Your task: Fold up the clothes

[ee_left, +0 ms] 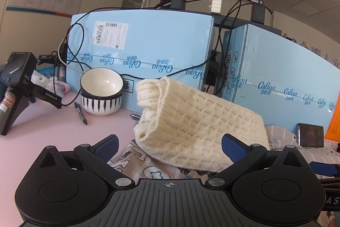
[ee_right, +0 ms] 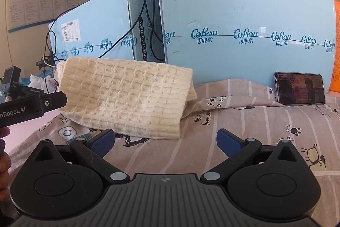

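Note:
A cream knitted sweater [ee_left: 191,120] lies folded in a thick bundle on a striped cartoon-print sheet [ee_left: 148,169]. It also shows in the right wrist view [ee_right: 125,97] on the same sheet [ee_right: 244,137]. My left gripper [ee_left: 169,147] is open and empty, its blue pads [ee_left: 107,147] just short of the bundle's near edge. My right gripper [ee_right: 165,142] is open and empty, just in front of the sweater's lower right corner. The left gripper's finger [ee_right: 53,100] shows in the right wrist view by the sweater's left edge.
Two big light-blue cartons [ee_left: 144,50] [ee_right: 244,24] stand behind with cables over them. Stacked striped bowls [ee_left: 101,93], a pen [ee_left: 80,113] and a spare gripper on a stand [ee_left: 17,88] sit on the pink table at left. A phone [ee_right: 300,88] leans on the right carton.

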Available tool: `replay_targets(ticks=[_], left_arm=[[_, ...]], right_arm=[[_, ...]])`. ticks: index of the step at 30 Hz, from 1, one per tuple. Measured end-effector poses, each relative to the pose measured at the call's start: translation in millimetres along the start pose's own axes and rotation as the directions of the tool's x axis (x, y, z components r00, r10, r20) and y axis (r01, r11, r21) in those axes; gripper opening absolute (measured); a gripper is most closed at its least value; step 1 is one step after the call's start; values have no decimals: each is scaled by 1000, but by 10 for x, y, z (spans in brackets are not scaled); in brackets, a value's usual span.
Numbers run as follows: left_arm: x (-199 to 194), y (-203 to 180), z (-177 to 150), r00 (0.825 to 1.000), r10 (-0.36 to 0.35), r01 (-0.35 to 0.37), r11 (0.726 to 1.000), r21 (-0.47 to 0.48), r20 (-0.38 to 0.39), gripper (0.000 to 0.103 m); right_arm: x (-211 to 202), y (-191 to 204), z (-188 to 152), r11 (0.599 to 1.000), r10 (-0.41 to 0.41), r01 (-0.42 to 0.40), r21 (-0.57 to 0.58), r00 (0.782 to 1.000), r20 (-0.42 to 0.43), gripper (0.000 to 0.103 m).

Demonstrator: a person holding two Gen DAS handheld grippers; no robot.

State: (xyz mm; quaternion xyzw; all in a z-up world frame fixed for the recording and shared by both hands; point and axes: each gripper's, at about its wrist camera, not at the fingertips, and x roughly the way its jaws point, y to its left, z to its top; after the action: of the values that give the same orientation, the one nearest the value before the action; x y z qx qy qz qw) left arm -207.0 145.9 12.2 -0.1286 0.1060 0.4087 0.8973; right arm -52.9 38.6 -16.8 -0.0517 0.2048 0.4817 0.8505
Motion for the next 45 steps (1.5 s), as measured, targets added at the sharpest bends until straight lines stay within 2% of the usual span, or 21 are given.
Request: replay_targets(ticks=[21,45], left_arm=[[-15,-6,1,1000,-1,1,1000,4,8,103],[-9,-18,-8,1000,7,-7,1000,12,7,103]], right_arm=[[-19,9,-1,1000,13,-13,-1,1000,5,103],[-9,-2,-5,1000,-13,13,-6,1000,5,103]])
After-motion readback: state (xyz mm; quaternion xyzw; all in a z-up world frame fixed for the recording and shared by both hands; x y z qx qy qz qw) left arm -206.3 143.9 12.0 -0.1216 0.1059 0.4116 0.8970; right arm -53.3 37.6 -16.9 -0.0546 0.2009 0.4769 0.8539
